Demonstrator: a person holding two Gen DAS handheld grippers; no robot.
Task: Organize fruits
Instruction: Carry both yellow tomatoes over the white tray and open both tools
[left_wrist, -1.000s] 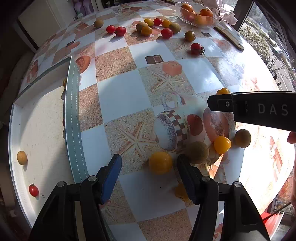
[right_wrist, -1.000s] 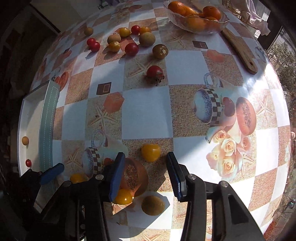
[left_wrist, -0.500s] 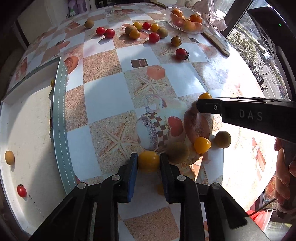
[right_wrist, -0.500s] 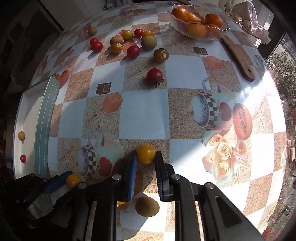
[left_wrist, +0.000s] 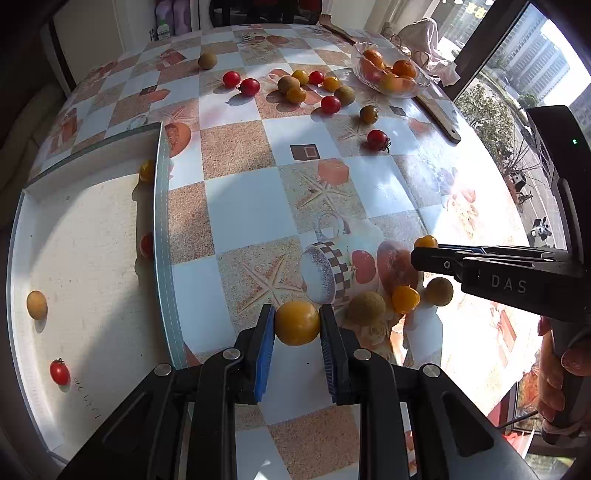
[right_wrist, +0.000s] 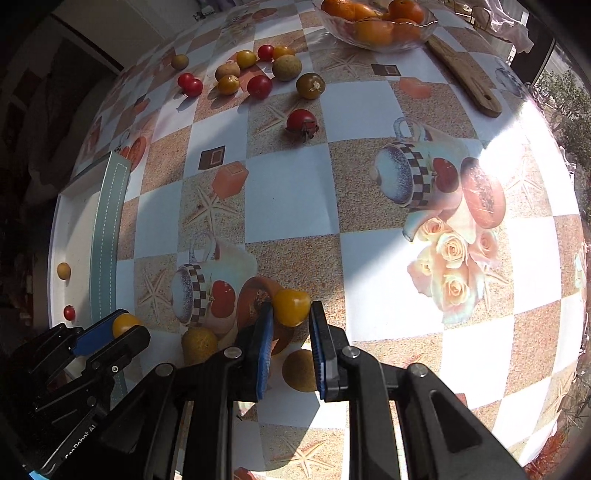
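Observation:
My left gripper (left_wrist: 297, 323) is shut on a yellow tomato (left_wrist: 297, 322), held just off the patterned tablecloth beside the white tray (left_wrist: 92, 229). My right gripper (right_wrist: 291, 314) is shut on a smaller yellow tomato (right_wrist: 291, 302) over the printed cup. In the left wrist view the right gripper (left_wrist: 419, 254) comes in from the right, its tomato (left_wrist: 425, 242) peeking above it. The left gripper (right_wrist: 123, 328) shows at the lower left of the right wrist view. The tray holds a brown fruit (left_wrist: 37, 304) and a red tomato (left_wrist: 60, 371).
A brown fruit (left_wrist: 365, 308), a small yellow tomato (left_wrist: 405, 298) and another brown fruit (left_wrist: 439, 291) lie between the grippers. Several red, yellow and brown fruits (right_wrist: 258, 86) sit at the far side, near a glass bowl (right_wrist: 417, 38) of oranges and a wooden board (right_wrist: 465, 74).
Both grippers went from open to shut, each closing on a yellow tomato. The left one has then risen a little with its tomato.

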